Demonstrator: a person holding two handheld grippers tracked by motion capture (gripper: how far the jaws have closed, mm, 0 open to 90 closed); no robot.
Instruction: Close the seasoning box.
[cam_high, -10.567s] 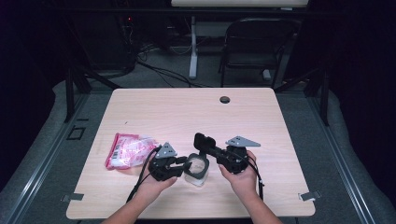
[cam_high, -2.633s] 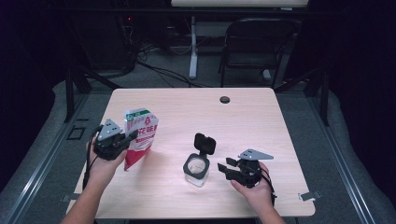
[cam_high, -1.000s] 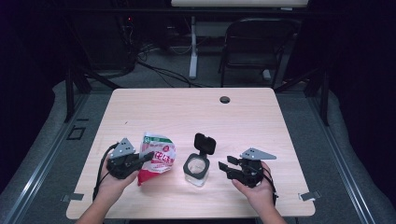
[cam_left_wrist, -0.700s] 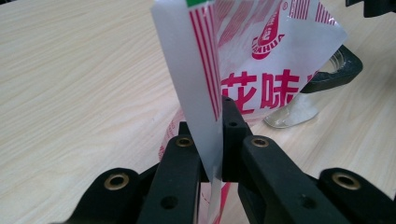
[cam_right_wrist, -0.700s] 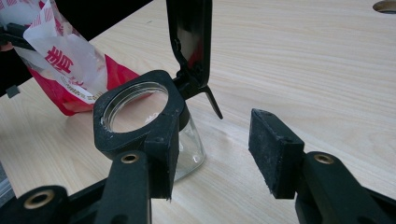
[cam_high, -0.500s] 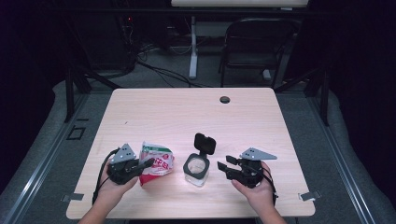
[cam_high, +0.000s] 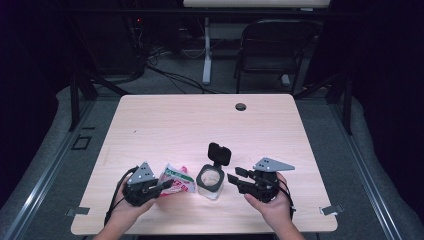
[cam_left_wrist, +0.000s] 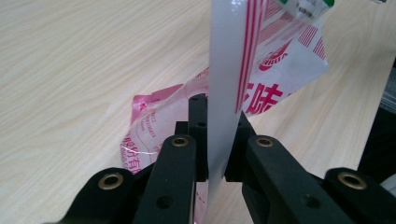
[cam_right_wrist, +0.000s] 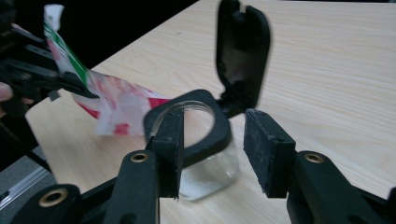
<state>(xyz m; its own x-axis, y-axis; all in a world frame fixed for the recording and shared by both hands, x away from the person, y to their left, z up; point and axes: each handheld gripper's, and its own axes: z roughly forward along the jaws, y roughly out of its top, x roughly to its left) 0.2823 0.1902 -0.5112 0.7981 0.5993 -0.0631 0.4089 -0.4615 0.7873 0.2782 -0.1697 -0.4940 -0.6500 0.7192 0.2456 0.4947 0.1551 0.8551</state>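
- Jaws of the left gripper are clamped on the white sealed edge of a red-and-white snack pouch; the left gripper view shows that edge pinched upright between the two black pads, with almost no gap either side.
- Left gripper's jaws have just been easing slightly wider, with the pouch edge between them; the pads are in contact with it.
- Pouch hangs forward of the left jaws, its lower part against the wooden table at the front left, just left of the jar.
- Printed red characters and stripes are visible on the pouch face in the left gripper view; the text is too small to read reliably.
- Clear jar with a black collar stands upright on the table between the two grippers, its black flip lid hinged up and open.
- Right gripper sits just right of the jar, jaws parted fairly wide and pointing at it.
- Right gripper's jaws have just been closing in; in the right gripper view the jar shows between and beyond the two pads, and no pad is seen pressing on it.
- One right pad overlaps the jar's collar in that view; contact cannot be confirmed.
- A round grommet hole lies at the table's far edge, well apart from the work.
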